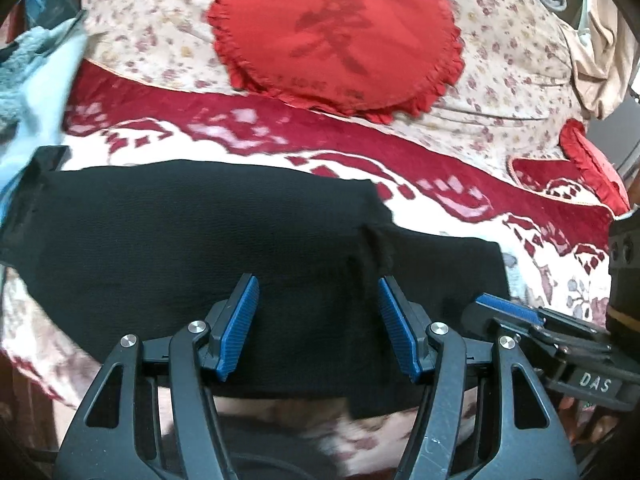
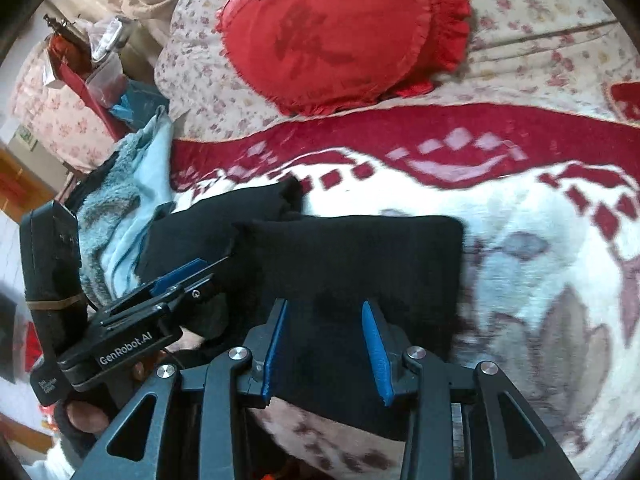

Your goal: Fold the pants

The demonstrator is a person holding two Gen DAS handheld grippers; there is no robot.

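Spread across the bed, a red-and-white patterned woven blanket [image 1: 240, 136] carries the black knit pants [image 1: 192, 232], partly folded, lying flat near its front edge. Over them the left gripper [image 1: 318, 320] hangs with jaws apart, holding nothing; the right gripper [image 2: 325, 344] likewise gapes. Soft, light and limp, the fabric probably wants pinching at its near hem.

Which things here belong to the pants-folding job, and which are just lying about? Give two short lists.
Part of the job:
black pants, lying on the blanket
left claw, open over the pants
right claw, open over the pants

Just lying about:
red heart cushion
red and white blanket
floral quilt
pale blue towel
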